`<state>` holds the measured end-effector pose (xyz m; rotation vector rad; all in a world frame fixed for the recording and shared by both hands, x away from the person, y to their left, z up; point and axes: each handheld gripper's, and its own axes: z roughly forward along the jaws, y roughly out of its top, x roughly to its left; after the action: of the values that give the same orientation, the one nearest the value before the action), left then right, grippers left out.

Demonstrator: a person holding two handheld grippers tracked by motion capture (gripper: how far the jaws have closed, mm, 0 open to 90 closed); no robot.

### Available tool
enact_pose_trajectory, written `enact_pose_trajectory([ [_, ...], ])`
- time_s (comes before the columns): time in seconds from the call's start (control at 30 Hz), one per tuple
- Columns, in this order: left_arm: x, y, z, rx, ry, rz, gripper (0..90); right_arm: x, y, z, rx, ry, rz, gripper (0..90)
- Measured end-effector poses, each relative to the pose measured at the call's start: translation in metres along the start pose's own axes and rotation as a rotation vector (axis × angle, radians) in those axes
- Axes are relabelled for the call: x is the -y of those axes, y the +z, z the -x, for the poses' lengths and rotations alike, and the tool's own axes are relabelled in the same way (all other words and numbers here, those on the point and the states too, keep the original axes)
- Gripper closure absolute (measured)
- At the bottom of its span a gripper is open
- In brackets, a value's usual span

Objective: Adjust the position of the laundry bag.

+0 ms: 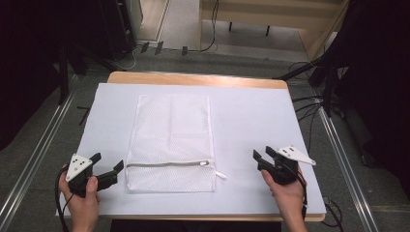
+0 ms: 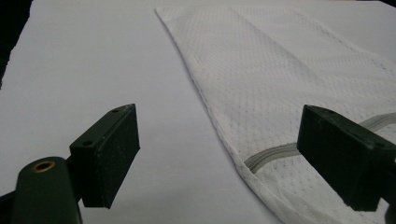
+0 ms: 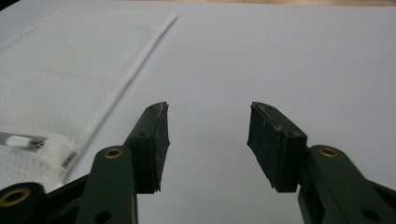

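Note:
A white mesh laundry bag (image 1: 171,140) lies flat on the white sheet, its grey zipper (image 1: 167,164) running across near the front end. The zipper pull (image 1: 220,174) sticks out at the bag's right corner. My left gripper (image 1: 107,162) rests just left of the bag's zipper end, open and holding nothing; its own view has the bag's edge (image 2: 219,121) and the zipper (image 2: 271,154) between its jaws. My right gripper (image 1: 263,153) stands open on the sheet, well right of the bag. In its view the bag (image 3: 60,79) and the pull (image 3: 17,140) lie to the left.
The white sheet (image 1: 251,116) covers most of a wooden table (image 1: 193,78). Cables (image 1: 309,104) and dark stand legs lie on the floor around the table. A hand (image 1: 82,205) holds each gripper at the front edge.

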<state>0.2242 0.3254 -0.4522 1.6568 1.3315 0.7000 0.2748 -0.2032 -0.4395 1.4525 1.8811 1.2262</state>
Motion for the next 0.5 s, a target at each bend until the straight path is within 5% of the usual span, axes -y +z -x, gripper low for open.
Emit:
enact_pose_trajectory([
  [0.23, 0.0, 0.0, 0.003, 0.018, 0.009, -0.002, 12.9, -0.014, 0.044, -0.042, -0.139, 0.001, -0.065, 58.5],
  [0.5, 0.0, 0.0, 0.003, 0.021, 0.006, -0.007, 13.0, -0.018, 0.082, -0.083, -0.156, -0.037, -0.161, 61.6],
])
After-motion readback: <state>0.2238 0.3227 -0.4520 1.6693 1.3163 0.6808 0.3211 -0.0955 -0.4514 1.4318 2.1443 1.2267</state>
